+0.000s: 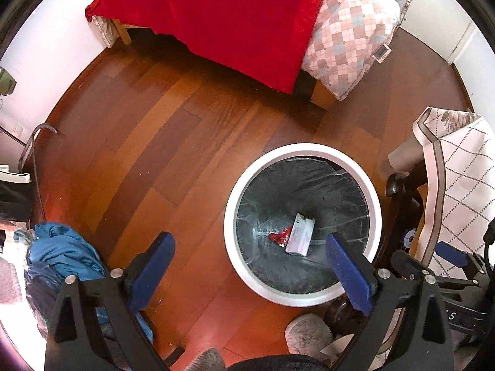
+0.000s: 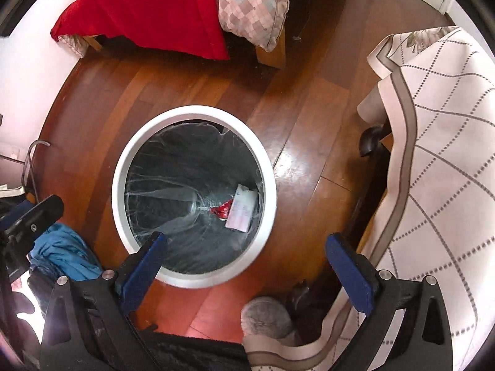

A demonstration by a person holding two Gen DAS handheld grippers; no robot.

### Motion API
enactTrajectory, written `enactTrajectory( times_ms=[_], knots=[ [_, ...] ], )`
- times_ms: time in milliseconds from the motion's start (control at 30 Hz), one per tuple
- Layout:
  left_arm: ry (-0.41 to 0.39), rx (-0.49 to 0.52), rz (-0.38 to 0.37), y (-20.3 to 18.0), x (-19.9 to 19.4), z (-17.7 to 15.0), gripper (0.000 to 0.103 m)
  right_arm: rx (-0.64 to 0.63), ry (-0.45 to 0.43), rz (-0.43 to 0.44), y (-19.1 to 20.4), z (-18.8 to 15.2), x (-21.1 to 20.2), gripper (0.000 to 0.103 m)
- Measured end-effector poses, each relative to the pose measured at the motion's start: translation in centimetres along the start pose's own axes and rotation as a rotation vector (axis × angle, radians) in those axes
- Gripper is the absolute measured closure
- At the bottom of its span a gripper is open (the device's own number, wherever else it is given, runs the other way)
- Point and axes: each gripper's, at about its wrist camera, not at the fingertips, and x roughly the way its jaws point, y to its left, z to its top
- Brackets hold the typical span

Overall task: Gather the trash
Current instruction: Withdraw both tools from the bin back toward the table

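A round white trash bin (image 1: 301,147) with a dark plastic liner stands on the wooden floor. At its bottom lie a white paper carton (image 1: 299,234) and a red wrapper (image 1: 280,235). My left gripper (image 1: 249,247) is open and empty, held above the bin's near left side. The bin (image 2: 194,112) also shows in the right wrist view, with the carton (image 2: 243,208) and the red wrapper (image 2: 222,209) inside. My right gripper (image 2: 246,247) is open and empty above the bin's near right rim.
A bed with a red blanket (image 1: 229,15) and a checked pillow (image 1: 346,37) stands at the far side. A table with a white patterned cloth (image 2: 439,142) is on the right. Blue clothing (image 1: 62,253) lies at the left. A grey slipper (image 2: 266,317) is near the bottom.
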Motion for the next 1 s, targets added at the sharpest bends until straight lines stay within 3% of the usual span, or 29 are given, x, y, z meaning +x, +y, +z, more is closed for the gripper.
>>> enactTrajectory(
  times_ms=[333,633,833,1000],
  knots=[
    [-0.072,0.01,-0.005,0.0,-5.4,-1.8,0.003,-0.022,-0.072,0.007,0.3,-2.3,-6.0,0.0],
    [-0.154,0.02,-0.015,-0.5,-11.9,-3.9,0.003,-0.011,-0.187,0.059,0.4,-5.1,-13.9,0.0],
    [-0.241,0.025,0.007,-1.4,-17.8,-5.4,0.003,0.028,-0.28,0.148,-0.8,-7.7,-20.2,0.0],
    [-0.319,0.067,0.043,-4.1,-21.8,-7.2,0.003,0.119,-0.333,0.246,-4.5,-11.6,-25.7,0.0]
  ],
)
